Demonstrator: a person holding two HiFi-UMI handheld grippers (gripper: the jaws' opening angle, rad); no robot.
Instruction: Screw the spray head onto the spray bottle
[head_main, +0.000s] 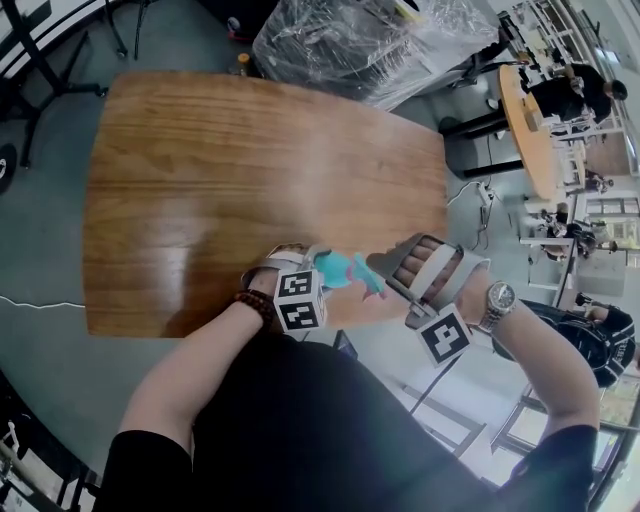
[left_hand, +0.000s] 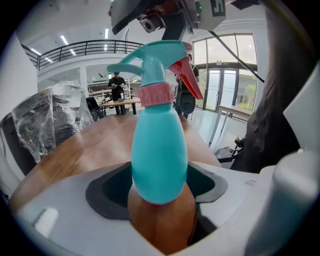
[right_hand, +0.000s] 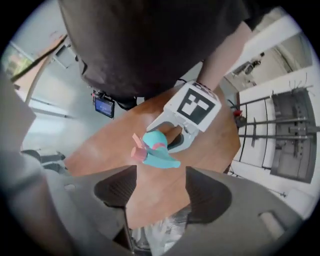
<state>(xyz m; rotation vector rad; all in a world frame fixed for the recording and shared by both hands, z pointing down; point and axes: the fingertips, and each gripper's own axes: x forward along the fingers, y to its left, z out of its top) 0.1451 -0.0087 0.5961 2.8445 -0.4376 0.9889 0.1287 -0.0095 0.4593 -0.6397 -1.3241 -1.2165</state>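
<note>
A teal spray bottle (left_hand: 159, 150) with its spray head (left_hand: 160, 65) on top, pink collar and red trigger, stands up between the pads of my left gripper (left_hand: 157, 186), which is shut on the bottle's lower body. In the head view the bottle (head_main: 345, 270) is held over the near edge of the wooden table (head_main: 250, 170), between the two grippers. My right gripper (right_hand: 159, 189) is open with nothing between its pads (right_hand: 116, 186). It points at the bottle (right_hand: 157, 152) from a short way off and does not touch it. The left gripper's marker cube (right_hand: 192, 105) shows behind the bottle.
A plastic-wrapped bundle (head_main: 350, 40) sits beyond the table's far edge. A round wooden table (head_main: 525, 120) with people around it stands at the right. The person's dark-clothed body fills the near side, below the table edge.
</note>
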